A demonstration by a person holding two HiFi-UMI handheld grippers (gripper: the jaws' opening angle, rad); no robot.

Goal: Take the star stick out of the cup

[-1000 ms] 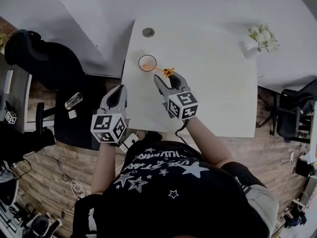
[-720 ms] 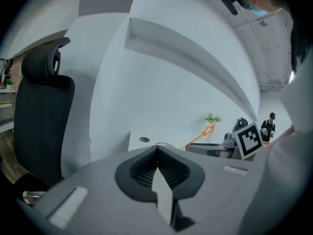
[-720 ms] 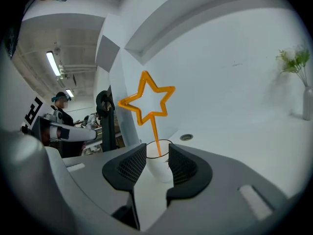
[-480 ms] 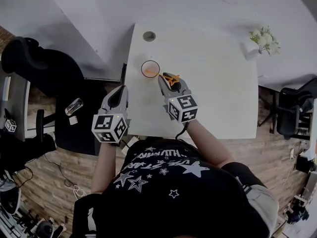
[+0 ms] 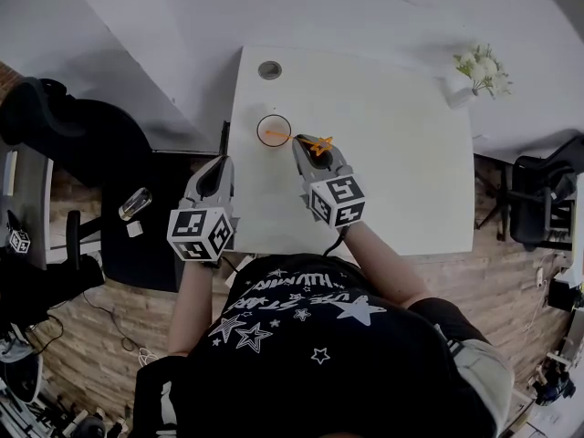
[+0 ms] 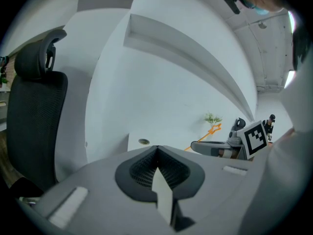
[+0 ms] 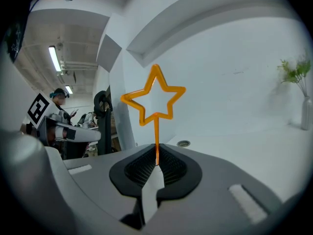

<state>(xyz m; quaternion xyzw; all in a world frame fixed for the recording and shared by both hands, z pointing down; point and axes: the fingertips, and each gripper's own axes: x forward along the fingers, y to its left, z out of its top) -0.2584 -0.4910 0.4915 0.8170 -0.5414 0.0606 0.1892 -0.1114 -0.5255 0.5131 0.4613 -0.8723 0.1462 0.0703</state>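
A clear cup (image 5: 273,130) stands near the white table's left edge. The orange star stick (image 5: 285,137) leans out of it to the right, with its lower end still inside the cup. My right gripper (image 5: 308,147) is at the star end, and its jaws are closing on the thin stem. In the right gripper view the star (image 7: 155,99) rises just above the gripper (image 7: 156,163), and the pads pinch the stem. My left gripper (image 5: 222,164) hovers at the table's left edge, short of the cup, shut with nothing in it (image 6: 156,153).
The white table (image 5: 401,153) has a round cable grommet (image 5: 269,69) beyond the cup and a small vase of flowers (image 5: 479,71) at its far right corner. A black office chair (image 5: 64,126) stands to the left, and another (image 5: 538,199) to the right.
My right gripper's jaws have closed round the stick's stem just below the star. The left gripper has stayed roughly where it was.
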